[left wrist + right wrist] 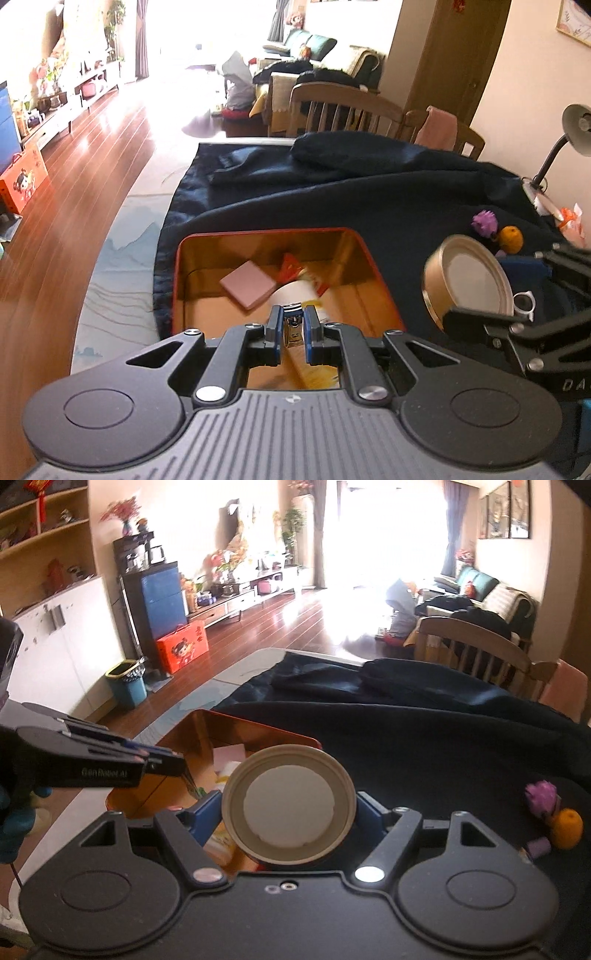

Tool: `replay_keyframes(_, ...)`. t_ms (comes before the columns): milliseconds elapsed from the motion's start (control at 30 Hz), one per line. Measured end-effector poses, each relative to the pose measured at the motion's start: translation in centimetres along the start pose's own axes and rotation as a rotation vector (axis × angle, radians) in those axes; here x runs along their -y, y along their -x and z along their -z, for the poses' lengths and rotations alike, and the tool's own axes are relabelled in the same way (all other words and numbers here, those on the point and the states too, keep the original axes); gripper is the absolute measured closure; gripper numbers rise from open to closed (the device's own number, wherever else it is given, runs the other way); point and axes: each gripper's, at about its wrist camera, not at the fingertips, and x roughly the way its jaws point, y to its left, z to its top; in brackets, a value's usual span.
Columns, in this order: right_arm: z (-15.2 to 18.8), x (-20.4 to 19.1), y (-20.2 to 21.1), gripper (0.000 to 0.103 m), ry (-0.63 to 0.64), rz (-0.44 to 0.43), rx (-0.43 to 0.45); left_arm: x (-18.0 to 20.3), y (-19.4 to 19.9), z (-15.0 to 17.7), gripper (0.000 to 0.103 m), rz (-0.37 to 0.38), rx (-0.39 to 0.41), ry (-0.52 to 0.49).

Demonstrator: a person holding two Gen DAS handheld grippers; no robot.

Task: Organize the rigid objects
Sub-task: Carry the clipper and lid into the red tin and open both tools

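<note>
An open orange tin box (184, 266) with a gold inside sits on a dark blue cloth (369, 192); it also shows in the right wrist view (207, 723). In it lie a pink pad (248, 284), a white tube (295, 293) and an orange packet (291, 266). My left gripper (293, 326) is shut on a small metal nail clipper (292, 328) above the box. My right gripper (288, 812) is shut on a round gold lid (288, 805) with a white inside, held beside the box; the lid also shows in the left wrist view (467, 280).
A purple toy (541, 794), an orange ball (567, 827) and a small purple block (537, 847) lie on the cloth at the right. A desk lamp (554, 155) stands at the far right. Wooden chairs (343, 107) stand behind the table.
</note>
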Motion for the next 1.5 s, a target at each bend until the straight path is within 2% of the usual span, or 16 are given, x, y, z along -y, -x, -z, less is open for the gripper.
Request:
replay_keyframes(333, -1.8, -1.6, -6.2, 0.027, 0.06, 0.002, -0.076, -2.5, -3.0, 1.0, 0.092, -0.012, -0.08, -0.003)
replay_keyframes(633, -2.5, -2.2, -9.5, 0.027, 0.089, -0.006, -0.111, -3.0, -4.0, 0.5, 0.093, -0.002, -0.071, -0.017)
replay_keyframes(967, -3.4, -2.1, -10.9, 0.027, 0.052, -0.055, -0.129, -3.8, -6.0, 0.4, 0.092, -0.012, -0.11, -0.007)
replay_keyframes(1200, -3.0, -1.7, -11.2, 0.024, 0.03, -0.032, -0.159, -3.5, -6.9, 0.5, 0.092, -0.021, -0.127, -0.03)
replay_keyframes(1500, -2.9, -1.5, -9.5, 0.021, 0.017, -0.025, -0.123, -3.1, -6.9, 0.5, 0.092, -0.043, -0.142, -0.037)
